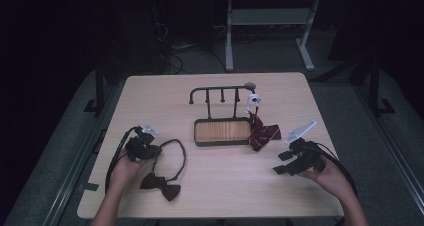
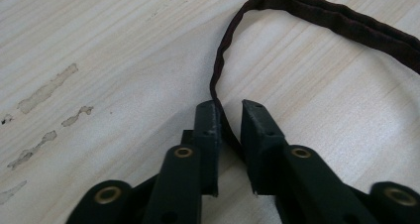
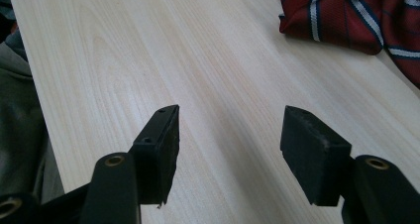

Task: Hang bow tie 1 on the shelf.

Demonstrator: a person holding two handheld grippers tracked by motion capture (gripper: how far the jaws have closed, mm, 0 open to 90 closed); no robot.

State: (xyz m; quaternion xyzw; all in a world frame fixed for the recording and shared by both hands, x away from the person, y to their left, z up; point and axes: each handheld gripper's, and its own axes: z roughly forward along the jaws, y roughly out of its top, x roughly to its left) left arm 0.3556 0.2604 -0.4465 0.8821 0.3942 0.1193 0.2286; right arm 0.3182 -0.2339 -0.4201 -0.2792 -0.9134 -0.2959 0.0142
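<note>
Near edge first: your left gripper (image 2: 229, 116) is down on the surface (image 1: 220, 196), jaws nearly together with the strap (image 2: 224, 110) of the dark bow tie (image 1: 161, 184) running between them; a gap shows beside the strap, so the pads are not clamped on it yet, nothing held. Bow lies in front of you, left of centre; its strap loops up toward that gripper.

Risks as I read them: strap is thin and sits against one pad only; close off-centre and it may slide out, or you pinch the surface instead; lift fast and the bow swings, could snag on the rack (image 1: 220, 93) hooks.

Your right gripper (image 3: 233, 130) hangs over bare wood, jaws spread wide, touching nothing; striped tie (image 3: 356, 16) is beyond it, well apart.

Farther out: tray (image 1: 222, 131) at centre under the rack; striped tie heaped just beside the tray's right end, below a white clip (image 1: 253, 101) on the rack.
</note>
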